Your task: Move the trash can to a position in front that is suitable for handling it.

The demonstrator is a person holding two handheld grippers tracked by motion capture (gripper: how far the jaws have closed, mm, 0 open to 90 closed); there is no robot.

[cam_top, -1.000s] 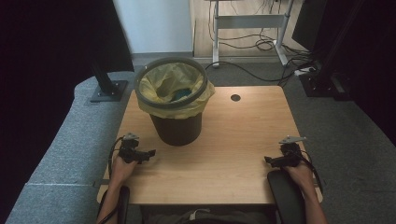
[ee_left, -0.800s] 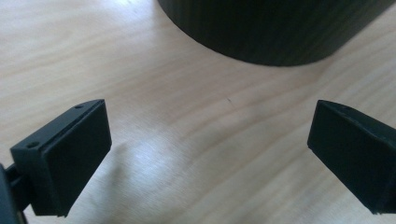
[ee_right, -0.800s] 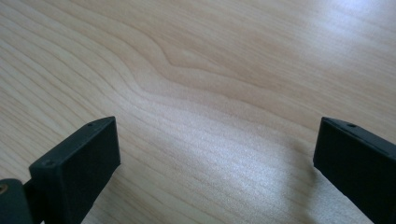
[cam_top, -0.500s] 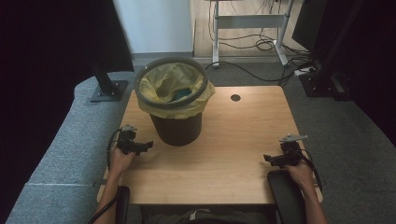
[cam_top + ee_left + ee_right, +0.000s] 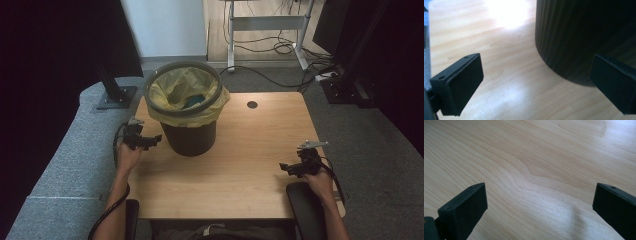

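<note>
A dark ribbed bin (image 5: 191,136) lined with a yellow bag (image 5: 186,95) stands on the wooden table (image 5: 240,150), left of centre; something blue-green lies inside it. My left gripper (image 5: 155,140) hovers just left of the bin's wall, jaws wide apart and empty; in the left gripper view the bin's wall (image 5: 584,37) rises close ahead on the right. My right gripper (image 5: 286,168) rests near the table's front right corner, open over bare wood (image 5: 536,170).
A round cable hole (image 5: 252,105) sits in the table's far right area. Grey padded surface (image 5: 75,150) borders the table on the left. A black stand base (image 5: 116,96) and a metal desk frame (image 5: 265,22) lie beyond the table.
My left gripper has moved forward and up toward the bin's left side. My right gripper has slid back and slightly toward the table's front edge.
</note>
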